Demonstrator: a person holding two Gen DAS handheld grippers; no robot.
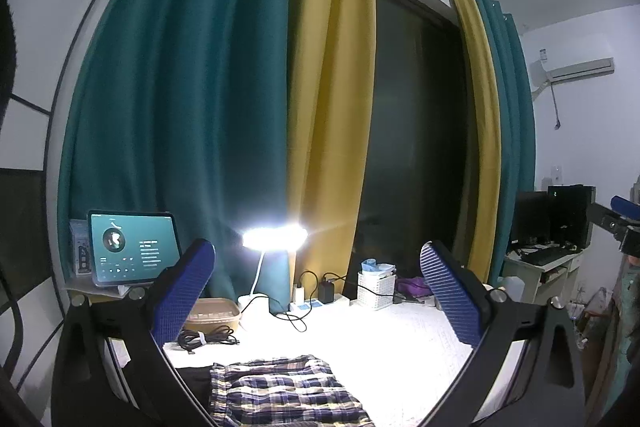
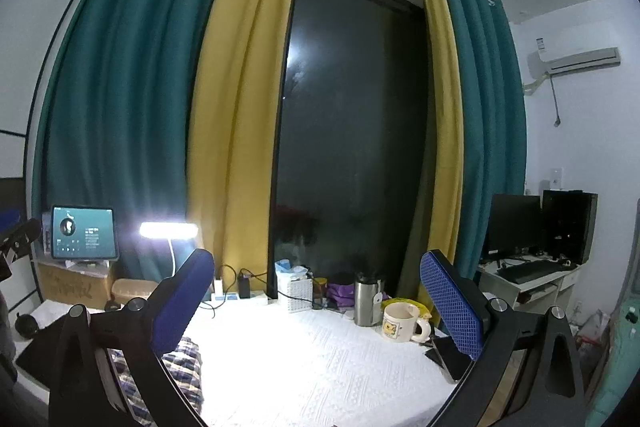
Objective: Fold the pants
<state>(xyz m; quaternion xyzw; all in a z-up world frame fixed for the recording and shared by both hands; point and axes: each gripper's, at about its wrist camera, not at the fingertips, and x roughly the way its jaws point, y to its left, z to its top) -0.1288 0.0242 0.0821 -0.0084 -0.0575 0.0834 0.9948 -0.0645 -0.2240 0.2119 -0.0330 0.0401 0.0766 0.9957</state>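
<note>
**Both grippers open, pants flat on surface, nothing gripped**

My left gripper (image 1: 318, 291) was held above the surface (image 1: 392, 343), pads spread wide apart, nothing between them. My right gripper (image 2: 318, 297) was the same: pads wide apart, empty, raised off the surface.

Landmark = desk lamp (image 1: 275, 237), lit, at the far edge of the surface.

- Plaid pants (image 1: 280, 391): lay on the white textured surface, nearer me than the lamp, right at the bottom of the left wrist view. They looked bunched or already folded; I couldn't tell which. In the right wrist view only a corner showed, behind my left-hand finger.
- Dark cloth (image 1: 194, 381): touched the pants on their left side.
- Coiled black cable (image 1: 206, 339): between lamp and pants, left of the lamp base.
- Tan tray (image 1: 214, 311): just left of the lamp base.
- Tablet (image 1: 134, 247): well left of the lamp, propped upright, screen on.
- White basket (image 1: 376, 289): right of the lamp, against the window.
- Steel flask (image 2: 368, 301) and mug (image 2: 402, 323): further right of the lamp, side by side, mug nearer me.
- Phone (image 2: 450, 355): right of the mug, by my right finger.
</note>
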